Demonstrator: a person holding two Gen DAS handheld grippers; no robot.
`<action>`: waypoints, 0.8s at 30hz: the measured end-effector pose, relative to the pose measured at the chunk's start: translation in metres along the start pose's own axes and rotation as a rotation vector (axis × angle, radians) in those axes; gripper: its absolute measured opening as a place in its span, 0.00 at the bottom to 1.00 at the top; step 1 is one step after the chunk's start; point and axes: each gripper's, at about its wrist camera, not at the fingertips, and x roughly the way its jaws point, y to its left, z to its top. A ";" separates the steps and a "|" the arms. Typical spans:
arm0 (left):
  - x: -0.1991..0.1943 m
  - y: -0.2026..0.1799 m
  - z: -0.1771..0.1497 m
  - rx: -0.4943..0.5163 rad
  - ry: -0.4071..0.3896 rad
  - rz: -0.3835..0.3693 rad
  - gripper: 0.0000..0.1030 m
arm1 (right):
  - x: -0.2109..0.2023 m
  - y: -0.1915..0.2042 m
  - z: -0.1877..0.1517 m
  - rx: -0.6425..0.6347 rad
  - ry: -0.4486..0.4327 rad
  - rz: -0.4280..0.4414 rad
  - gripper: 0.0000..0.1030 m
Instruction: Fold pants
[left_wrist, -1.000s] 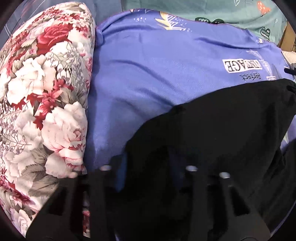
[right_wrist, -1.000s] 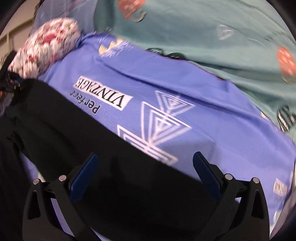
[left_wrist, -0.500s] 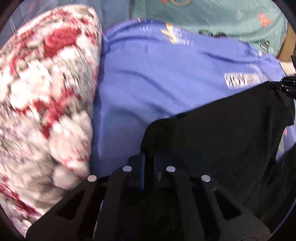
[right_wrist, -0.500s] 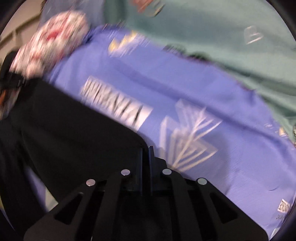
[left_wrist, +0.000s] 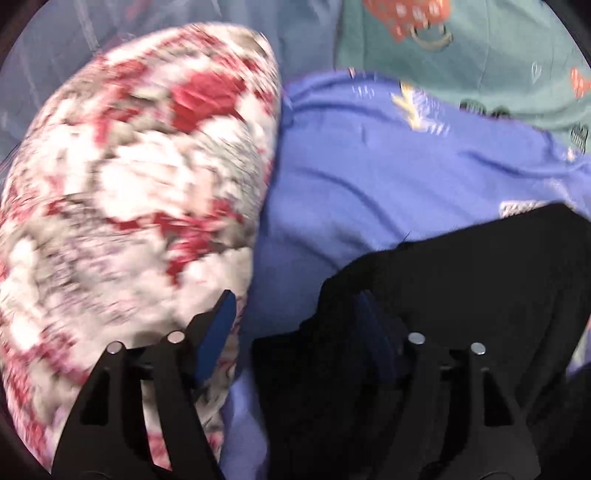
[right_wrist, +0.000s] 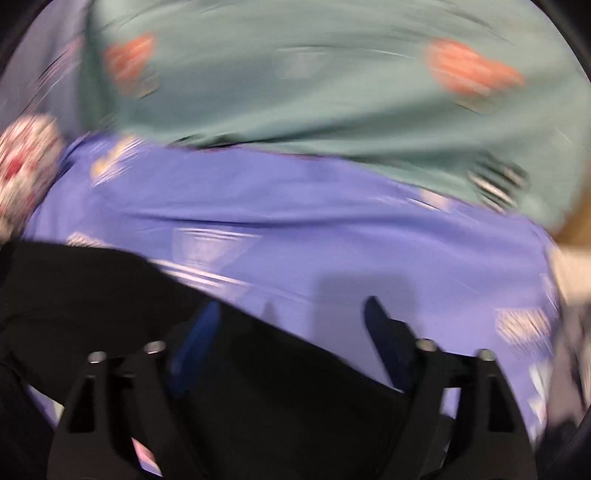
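Observation:
The black pants (left_wrist: 461, 288) lie on a blue printed sheet (left_wrist: 369, 177), filling the lower right of the left wrist view. My left gripper (left_wrist: 299, 325) is open, its fingers spread over the pants' left edge, the right finger partly hidden against the dark cloth. In the right wrist view the pants (right_wrist: 110, 288) cover the lower left. My right gripper (right_wrist: 291, 328) is open above the pants' far edge. Both views are blurred by motion.
A floral red-and-white pillow (left_wrist: 129, 203) lies close to the left of my left gripper and also shows in the right wrist view (right_wrist: 26, 158). A teal patterned cloth (right_wrist: 314, 92) lies beyond the blue sheet (right_wrist: 332, 229).
Both grippers were open, shut on the pants' edge half a second ago, and have opened again. Both cameras have tilted up and moved, so the views are blurred.

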 end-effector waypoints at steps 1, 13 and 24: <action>-0.010 0.002 -0.003 -0.016 -0.019 -0.017 0.72 | -0.007 -0.025 -0.007 0.043 0.011 -0.026 0.82; -0.030 -0.029 -0.061 -0.082 0.065 -0.106 0.80 | 0.041 -0.089 -0.067 0.116 0.234 -0.039 0.53; -0.022 -0.014 -0.049 -0.097 0.055 -0.049 0.81 | 0.052 -0.092 -0.019 -0.006 0.084 -0.353 0.44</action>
